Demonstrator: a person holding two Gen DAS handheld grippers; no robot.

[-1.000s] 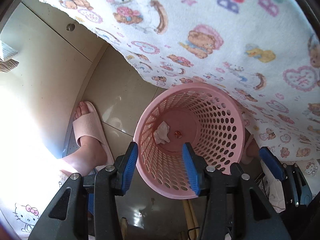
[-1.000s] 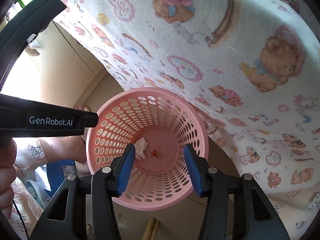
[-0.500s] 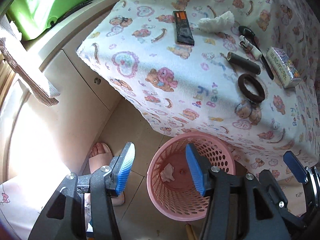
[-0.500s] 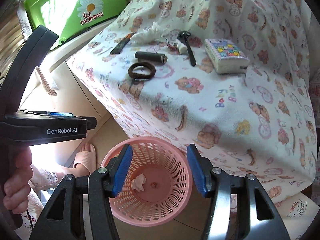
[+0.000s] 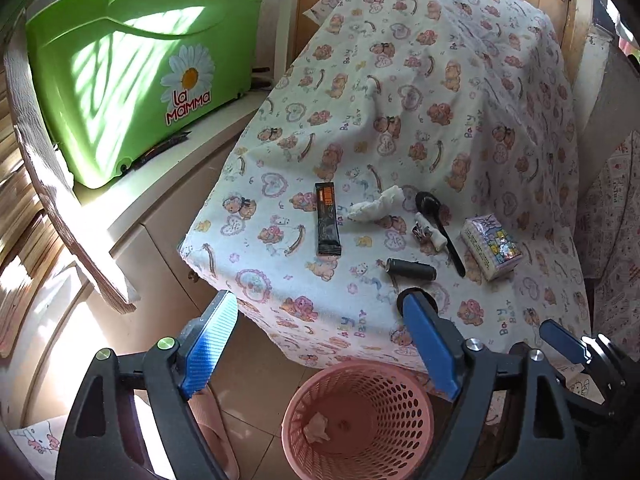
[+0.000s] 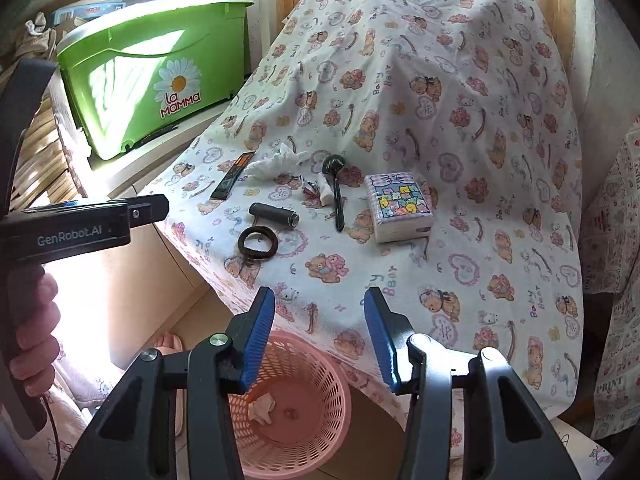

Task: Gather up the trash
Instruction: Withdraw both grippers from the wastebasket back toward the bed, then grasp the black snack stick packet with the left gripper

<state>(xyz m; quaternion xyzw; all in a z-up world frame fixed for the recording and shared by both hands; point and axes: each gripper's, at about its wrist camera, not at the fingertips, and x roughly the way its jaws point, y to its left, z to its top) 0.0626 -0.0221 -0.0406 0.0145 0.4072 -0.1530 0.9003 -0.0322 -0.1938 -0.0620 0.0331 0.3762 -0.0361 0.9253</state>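
Your left gripper [image 5: 320, 344] has just been opening and now stands spread wide, nothing between its ribbed blue pads [image 5: 208, 344]. Your right gripper [image 6: 320, 340] has just been closing a little; its jaws are part-way apart and also empty.

Below both grippers, on the tiled floor, stands one round pink plastic basket [image 5: 400, 392] with a perforated wall. Inside lie one crumpled tissue [image 5: 316, 428] and one small dark scrap [image 5: 343, 425].

Beyond the basket is a table under a soft printed cloth [image 5: 400, 120] with bears and hearts. On it, well ahead of your pads, you have one brown ring [image 6: 258, 242], one dark cylinder [image 5: 410, 269], one black plastic spoon [image 5: 440, 228], one flat black sachet [image 5: 328, 220], one small crinkled wrapper [image 5: 420, 232] beside a white roll [image 5: 434, 234], one crumpled white tissue wad [image 5: 376, 208] and one boxy tissue pack [image 5: 490, 248] with a pastel print.

Farthest left, one glossy green bin [image 5: 140, 92] sits on a pale cabinet [image 5: 168, 216].
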